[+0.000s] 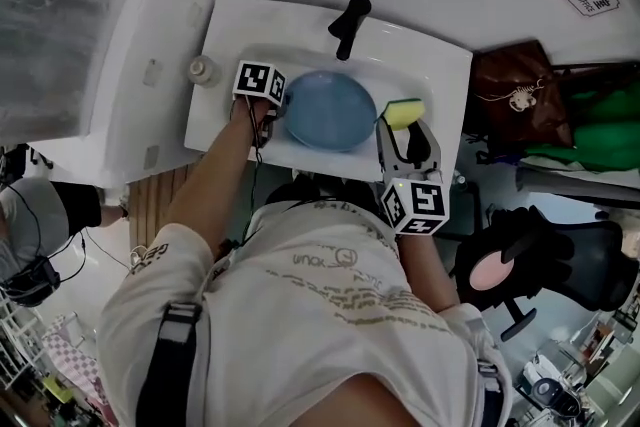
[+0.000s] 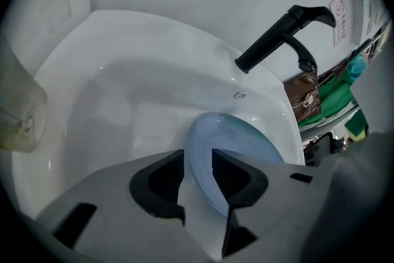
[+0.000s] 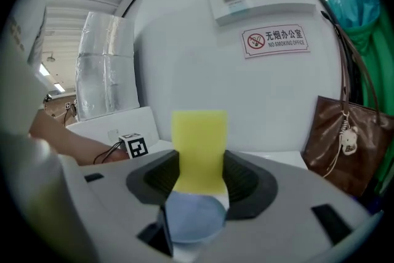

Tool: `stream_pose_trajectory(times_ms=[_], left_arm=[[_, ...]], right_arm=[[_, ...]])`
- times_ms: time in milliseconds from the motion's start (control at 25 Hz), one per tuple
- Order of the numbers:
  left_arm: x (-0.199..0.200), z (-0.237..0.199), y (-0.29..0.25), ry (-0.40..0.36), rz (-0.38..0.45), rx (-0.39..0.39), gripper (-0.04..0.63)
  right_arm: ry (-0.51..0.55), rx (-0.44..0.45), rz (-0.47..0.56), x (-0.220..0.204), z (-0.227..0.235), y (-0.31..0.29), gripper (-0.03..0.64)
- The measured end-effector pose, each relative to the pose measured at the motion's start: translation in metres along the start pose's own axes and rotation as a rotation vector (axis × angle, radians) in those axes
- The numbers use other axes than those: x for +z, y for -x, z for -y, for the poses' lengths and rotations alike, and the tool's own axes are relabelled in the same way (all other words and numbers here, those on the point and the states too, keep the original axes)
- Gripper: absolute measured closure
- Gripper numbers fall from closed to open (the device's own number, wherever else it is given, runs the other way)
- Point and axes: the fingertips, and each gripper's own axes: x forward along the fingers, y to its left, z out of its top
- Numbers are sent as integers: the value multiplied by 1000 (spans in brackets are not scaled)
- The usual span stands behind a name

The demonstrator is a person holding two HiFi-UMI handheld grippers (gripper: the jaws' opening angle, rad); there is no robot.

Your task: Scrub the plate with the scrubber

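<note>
1. Right gripper is squeezing the yellow scrubber tight between its two jaws.
2. Left gripper is holding its jaws wide apart. The rim of the blue plate is sitting between them, but the pads are not pressing on it.
3. That plate is lying in the white sink, in the middle of the head view, just below the black tap.
4. The scrubber is hanging just right of the plate, so I think the rubbing is not going on right now.
5. For the next move, the left jaws are going to need to pinch the rim to steady the plate. The scrubber has to come down onto the blue face.
6. The left jaws are covering the plate's near edge. I cannot tell if the plate is wet or soapy.
</note>
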Motion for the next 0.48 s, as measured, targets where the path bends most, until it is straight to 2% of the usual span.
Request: stream_pose_trajectory(times_ms=[240,480], left_arm=[[-2,-19,-23,-13,-108,41,449],[-6,-27,-38,89,-145,19,448]], right_arm=[[-7,-56,6,-1,11,13,399],[-19,-97,9,-5,22,22,399]])
